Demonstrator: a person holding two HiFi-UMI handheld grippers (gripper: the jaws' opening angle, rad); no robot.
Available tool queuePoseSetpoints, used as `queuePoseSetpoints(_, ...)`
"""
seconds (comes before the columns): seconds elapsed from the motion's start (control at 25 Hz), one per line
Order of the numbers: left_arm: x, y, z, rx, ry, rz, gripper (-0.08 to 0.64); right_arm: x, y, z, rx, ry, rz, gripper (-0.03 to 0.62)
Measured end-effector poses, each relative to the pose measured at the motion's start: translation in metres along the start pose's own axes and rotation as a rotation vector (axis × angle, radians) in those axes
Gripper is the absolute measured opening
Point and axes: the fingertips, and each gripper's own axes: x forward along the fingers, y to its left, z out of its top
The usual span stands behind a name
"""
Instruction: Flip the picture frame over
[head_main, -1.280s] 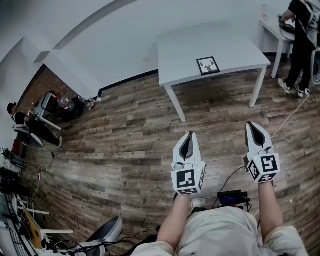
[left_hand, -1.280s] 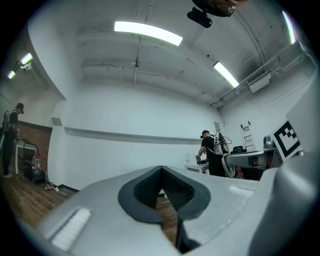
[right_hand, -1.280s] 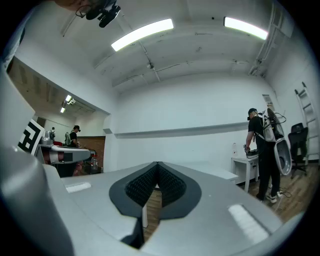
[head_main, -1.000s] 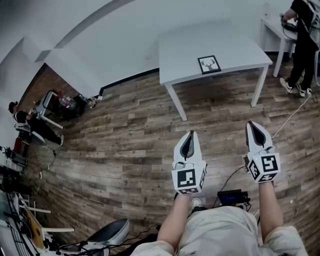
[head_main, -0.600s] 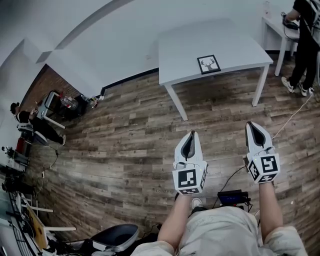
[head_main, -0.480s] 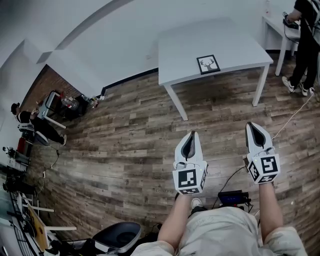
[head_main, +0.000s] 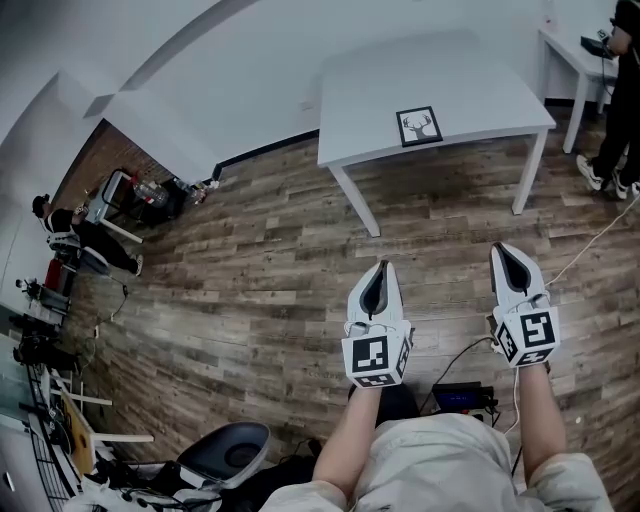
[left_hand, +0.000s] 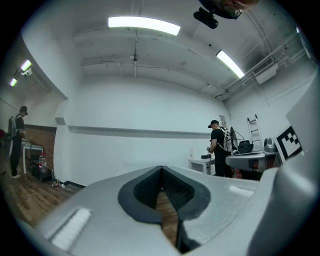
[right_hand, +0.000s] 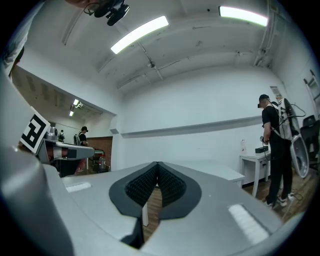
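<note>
Head view: picture frame (head_main: 418, 126) face up on worktop (head_main: 470, 85), well apart; left hand-held gripper (head_main: 378, 268) and right hand-held gripper (head_main: 501, 250) closed, empty, likely pre-approach.

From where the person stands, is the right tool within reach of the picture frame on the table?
Probably not. The picture frame lies on the white table, well across the wood floor from the right tool. Nothing blocks the way, but stepping closer seems needed.

Pale grey left gripper (head_main: 379, 269) and right gripper (head_main: 500, 251), black ribbed jaws, square-marker cubes (head_main: 375, 358), light clothing (head_main: 440, 462)
</note>
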Motion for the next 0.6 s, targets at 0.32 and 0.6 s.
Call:
queuePoseSetpoints(0.32, 0.052, 0.018, -0.009, 0.000, -0.005, -0.021, 0.000, 0.055, -0.013, -0.007, -0.005, 0.007, -0.002, 0.023)
queuePoseSetpoints(0.6, 0.135, 0.069, -0.015, -0.024, -0.012, -0.058, 0.000, 0.145, -0.015, -0.008, -0.041, 0.035, -0.014, 0.032)
